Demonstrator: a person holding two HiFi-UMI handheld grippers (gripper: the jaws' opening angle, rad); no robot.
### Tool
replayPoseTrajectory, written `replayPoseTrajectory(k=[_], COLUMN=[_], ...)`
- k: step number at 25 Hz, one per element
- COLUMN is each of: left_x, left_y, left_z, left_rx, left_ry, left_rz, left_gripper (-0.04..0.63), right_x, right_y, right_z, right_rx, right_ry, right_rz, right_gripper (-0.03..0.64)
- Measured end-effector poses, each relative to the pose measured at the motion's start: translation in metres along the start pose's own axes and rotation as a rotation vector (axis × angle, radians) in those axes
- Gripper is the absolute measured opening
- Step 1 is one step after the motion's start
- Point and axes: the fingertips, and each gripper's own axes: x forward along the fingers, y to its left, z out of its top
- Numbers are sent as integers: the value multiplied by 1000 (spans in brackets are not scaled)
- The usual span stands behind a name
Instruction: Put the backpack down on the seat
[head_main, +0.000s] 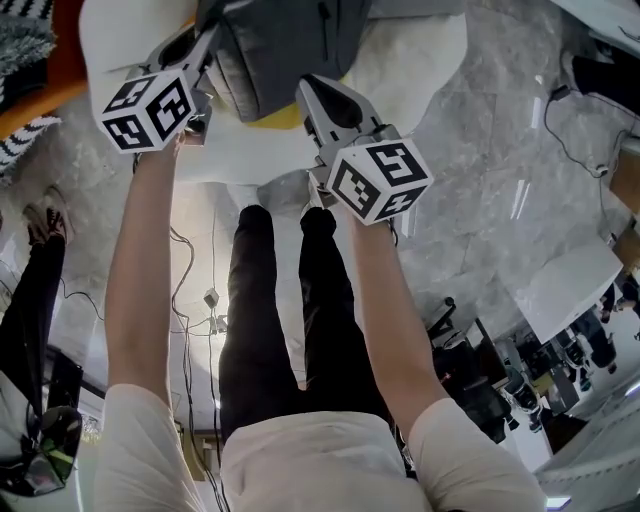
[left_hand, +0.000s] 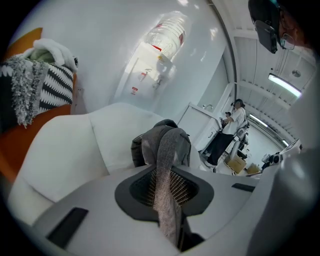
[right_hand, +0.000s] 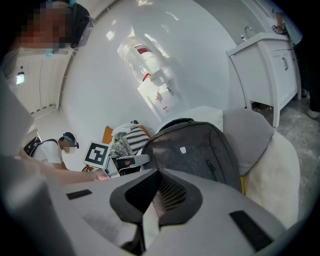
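The grey backpack (head_main: 285, 45) hangs upright over the white seat (head_main: 425, 45); from the head view I cannot tell whether it rests on the seat. My left gripper (head_main: 210, 32) holds it from the left. In the left gripper view the gripper (left_hand: 167, 172) is shut on a grey woven strap (left_hand: 167, 200) that runs up to the backpack (left_hand: 162, 142). My right gripper (head_main: 308, 88) is just below the backpack, apart from it. In the right gripper view that gripper (right_hand: 159, 175) is shut with nothing held, and the backpack (right_hand: 192, 152) stands ahead of it.
A grey cushion (right_hand: 247, 135) leans on the seat's back beside the backpack. An orange sofa with a striped pillow (left_hand: 55, 85) stands to the left. A white cabinet (right_hand: 270, 60) is at the right. Cables (head_main: 190, 300) lie on the marble floor by the person's legs.
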Motion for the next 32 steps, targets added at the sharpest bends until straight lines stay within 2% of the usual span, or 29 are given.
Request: replayPoseTrajectory(k=[8, 18, 32], left_x=[1, 6, 11], left_y=[22, 66, 85], left_z=[-7, -13, -21], left_rx=[9, -12, -9], left_ry=[25, 41, 57], left_rz=[15, 77, 89], left_gripper=[60, 66, 75], right_x=[7, 30, 36], right_y=[4, 16, 22], right_z=[-8, -16, -27], right_rx=[-1, 9, 5], right_ry=[12, 8, 11], right_rz=[-7, -2, -5], right_gripper=[25, 25, 25])
